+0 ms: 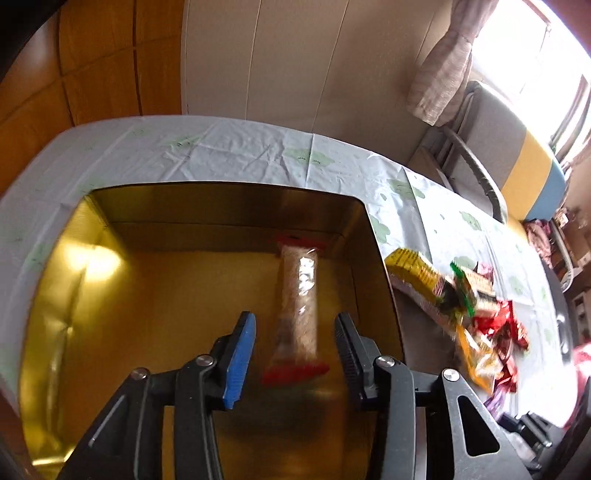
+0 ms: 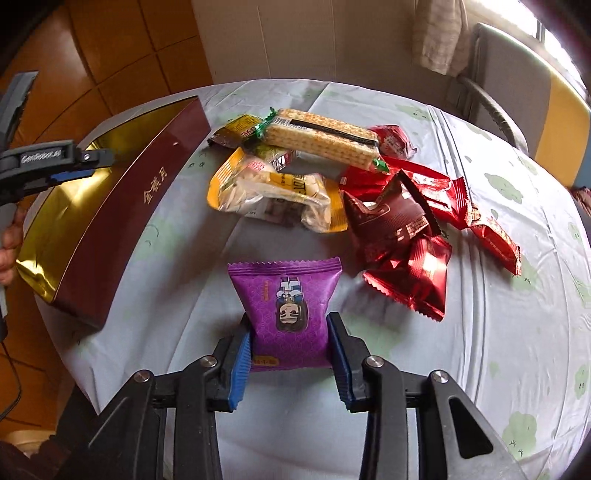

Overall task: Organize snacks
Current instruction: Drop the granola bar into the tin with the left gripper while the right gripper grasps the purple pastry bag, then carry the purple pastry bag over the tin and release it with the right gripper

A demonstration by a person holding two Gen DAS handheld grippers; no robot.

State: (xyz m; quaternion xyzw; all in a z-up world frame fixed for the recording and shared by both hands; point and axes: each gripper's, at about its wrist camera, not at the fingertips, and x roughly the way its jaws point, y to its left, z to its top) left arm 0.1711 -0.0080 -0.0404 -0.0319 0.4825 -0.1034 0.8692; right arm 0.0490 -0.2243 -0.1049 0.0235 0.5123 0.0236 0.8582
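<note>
1. Nearest the right wrist camera, the right gripper (image 2: 290,363) pinches a purple packet (image 2: 288,314) by its lower sides; both pads press into the wrapper and the packet bulges above them. The packet lies on the tablecloth (image 2: 498,229).
2. Nearest the left wrist camera, the left gripper (image 1: 295,356) has its jaws spread apart, with clear gaps on both sides of a clear-wrapped bar (image 1: 299,310) with red ends. No pad touches the bar.
3. That bar is blurred; it is inside the gold-lined box (image 1: 110,314), right of the middle and reaching towards the far wall. Whether it rests on the box floor I cannot tell.
4. From the right wrist, the box (image 2: 122,221) shows a dark red outer wall with gold characters, and it stands on the left part of the table. The left gripper (image 2: 70,168) hangs over its open top, with a person's fingers (image 2: 7,247) at the picture's left edge.
5. Loose snacks lie in a heap beyond the purple packet, well apart from the box:
   - a long cracker pack (image 2: 325,136) with green ends on top at the far side;
   - a yellow bag (image 2: 273,192) just in front of it;
   - a dark red packet (image 2: 391,221) and several bright red packets (image 2: 413,280) overlapping to the right.
6. A chair (image 2: 509,74) stands at the table's far right corner, under a curtain (image 2: 436,33).
</note>
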